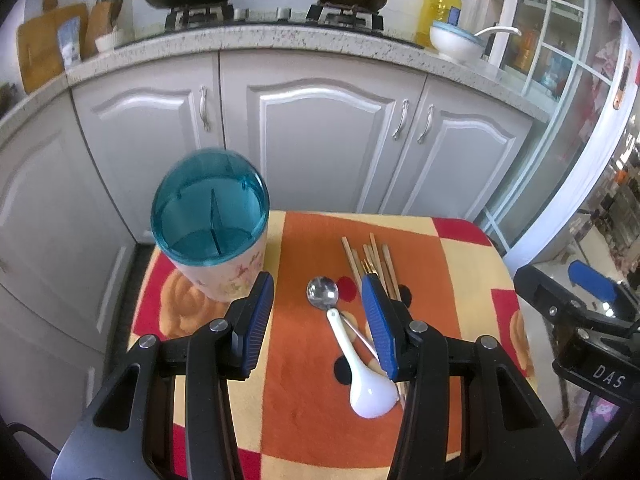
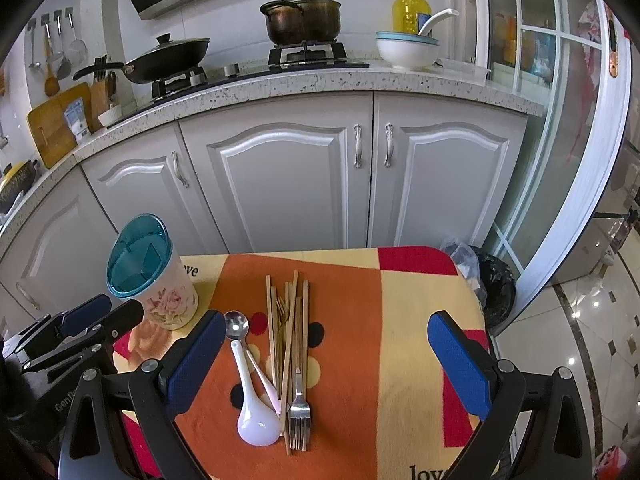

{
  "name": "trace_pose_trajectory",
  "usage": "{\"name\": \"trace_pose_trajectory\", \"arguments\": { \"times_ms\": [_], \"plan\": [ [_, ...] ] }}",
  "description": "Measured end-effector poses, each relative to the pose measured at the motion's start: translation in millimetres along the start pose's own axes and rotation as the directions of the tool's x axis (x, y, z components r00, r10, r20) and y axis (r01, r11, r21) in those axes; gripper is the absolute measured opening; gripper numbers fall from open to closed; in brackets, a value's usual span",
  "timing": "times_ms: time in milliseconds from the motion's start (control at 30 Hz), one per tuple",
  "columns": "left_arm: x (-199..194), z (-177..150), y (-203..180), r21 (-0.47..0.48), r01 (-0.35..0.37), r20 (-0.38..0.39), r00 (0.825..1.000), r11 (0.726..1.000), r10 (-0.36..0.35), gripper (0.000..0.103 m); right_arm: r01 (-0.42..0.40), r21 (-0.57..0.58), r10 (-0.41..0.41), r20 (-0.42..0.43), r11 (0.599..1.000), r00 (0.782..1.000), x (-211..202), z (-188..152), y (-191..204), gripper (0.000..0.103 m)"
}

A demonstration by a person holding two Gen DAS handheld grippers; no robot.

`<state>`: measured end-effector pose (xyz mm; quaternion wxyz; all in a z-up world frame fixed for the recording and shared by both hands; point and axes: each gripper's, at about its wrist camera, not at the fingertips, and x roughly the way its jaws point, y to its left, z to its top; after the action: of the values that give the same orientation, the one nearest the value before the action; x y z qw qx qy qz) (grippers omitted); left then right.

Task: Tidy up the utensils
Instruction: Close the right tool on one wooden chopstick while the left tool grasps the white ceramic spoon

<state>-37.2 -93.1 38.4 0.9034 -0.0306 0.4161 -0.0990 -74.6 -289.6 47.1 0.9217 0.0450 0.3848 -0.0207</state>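
Note:
A floral utensil holder with a teal divided top point(image 1: 210, 224) stands at the table's far left; it also shows in the right wrist view point(image 2: 150, 274). A pile of utensils lies mid-table: a white ceramic spoon point(image 2: 252, 404), a metal spoon point(image 2: 237, 325), wooden chopsticks point(image 2: 288, 344) and a metal fork point(image 2: 300, 412). In the left wrist view the white spoon point(image 1: 362, 372), metal spoon point(image 1: 322, 291) and chopsticks point(image 1: 370, 260) lie just ahead. My left gripper point(image 1: 318, 320) is open and empty above them. My right gripper point(image 2: 324, 360) is wide open and empty over the pile.
The small table carries an orange, yellow and red cloth point(image 2: 360, 320). Grey kitchen cabinets point(image 2: 280, 176) stand behind, with a stove, pots and a bowl on the counter. A black bin point(image 2: 496, 288) sits right of the table by a glass door.

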Motion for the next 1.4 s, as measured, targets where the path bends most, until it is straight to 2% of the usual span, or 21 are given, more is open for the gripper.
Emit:
{"name": "trace_pose_trajectory", "arguments": {
  "times_ms": [100,200,333,367,433,467,600,767,833,900,1033,1100,1167,1233,1333,1400],
  "plan": [
    [14.0,-3.6,11.7,-0.047,0.033,-0.06,0.998,0.998,-0.036,0.045,-0.012,0.0,0.012,-0.024,1.0,1.0,9.4,-4.0,-2.7,0.101],
    [32.0,-14.4,20.6,-0.079,0.045,-0.107,0.993,0.996,-0.053,0.045,-0.043,0.007,0.044,-0.083,0.999,0.996,30.6,-12.4,-8.5,0.101],
    [65.5,-34.7,24.6,-0.089,0.047,-0.208,0.976,0.995,-0.065,0.045,-0.101,0.012,0.101,-0.163,0.995,0.981,69.3,-29.6,-15.3,0.101],
    [75.7,-40.1,23.3,-0.088,0.054,-0.236,0.969,0.995,-0.074,0.045,-0.1,0.003,0.099,-0.18,0.995,0.979,79.4,-33.4,-16.3,0.098],
    [91.8,-47.1,19.6,-0.077,0.057,-0.267,0.961,0.995,-0.075,0.045,-0.123,-0.001,0.12,-0.208,0.992,0.971,96.6,-37.9,-18.1,0.08],
    [99.6,-49.4,17.3,-0.072,0.054,-0.279,0.958,0.996,-0.072,0.045,-0.146,0.01,0.144,-0.228,0.989,0.963,106.5,-39.4,-19.6,0.077],
    [126.0,-50.9,12.1,-0.1,0.061,-0.295,0.951,0.993,-0.088,0.045,-0.208,0.047,0.213,-0.273,0.977,0.938,132.5,-39.2,-21.8,0.06],
    [154.2,-46.0,7.3,-0.12,0.062,-0.31,0.946,0.991,-0.097,0.045,-0.242,0.006,0.232,-0.299,0.97,0.926,156.0,-34.2,-15.7,0.057],
    [162.7,-44.8,3.8,-0.116,0.067,-0.314,0.944,0.991,-0.101,0.044,-0.255,0.014,0.246,-0.314,0.967,0.917,167.5,-31.2,-16.1,0.051],
    [166.2,-44.5,0.5,-0.105,0.064,-0.312,0.945,0.992,-0.094,0.04,-0.266,0.032,0.262,-0.325,0.963,0.909,179.8,-26.8,-17.3,0.047],
    [170.7,-40.0,-2.1,-0.088,0.079,-0.308,0.946,0.993,-0.103,0.027,-0.269,0.035,0.263,-0.364,0.962,0.894,209.3,-20.7,-12.4,0.032],
    [172.9,-38.0,-2.9,-0.094,0.096,-0.311,0.943,0.991,-0.12,0.018,-0.251,0.028,0.242,-0.384,0.968,0.891,221.5,-20.6,-10.7,0.028],
    [174.6,-37.7,-4.8,-0.097,0.117,-0.316,0.938,0.988,-0.142,0.014,-0.263,0.044,0.26,-0.369,0.964,0.893,225.9,-16.8,-11.2,0.024],
    [176.6,-38.7,-7.5,-0.094,0.125,-0.328,0.933,0.988,-0.149,0.013,-0.262,0.044,0.26,-0.367,0.964,0.893,229.5,-13.4,-11.7,0.017],
    [174.4,-39.8,-7.4,-0.079,0.126,-0.336,0.931,0.989,-0.146,0.013,-0.284,0.032,0.275,-0.375,0.958,0.885,235.4,-12.1,-12.2,0.014],
    [172.3,-40.5,-2.6,-0.08,0.126,-0.343,0.928,0.989,-0.146,0.013,-0.26,-0.031,0.23,-0.369,0.965,0.9,231.2,-11.9,-10.3,0.013]
  ]
}}
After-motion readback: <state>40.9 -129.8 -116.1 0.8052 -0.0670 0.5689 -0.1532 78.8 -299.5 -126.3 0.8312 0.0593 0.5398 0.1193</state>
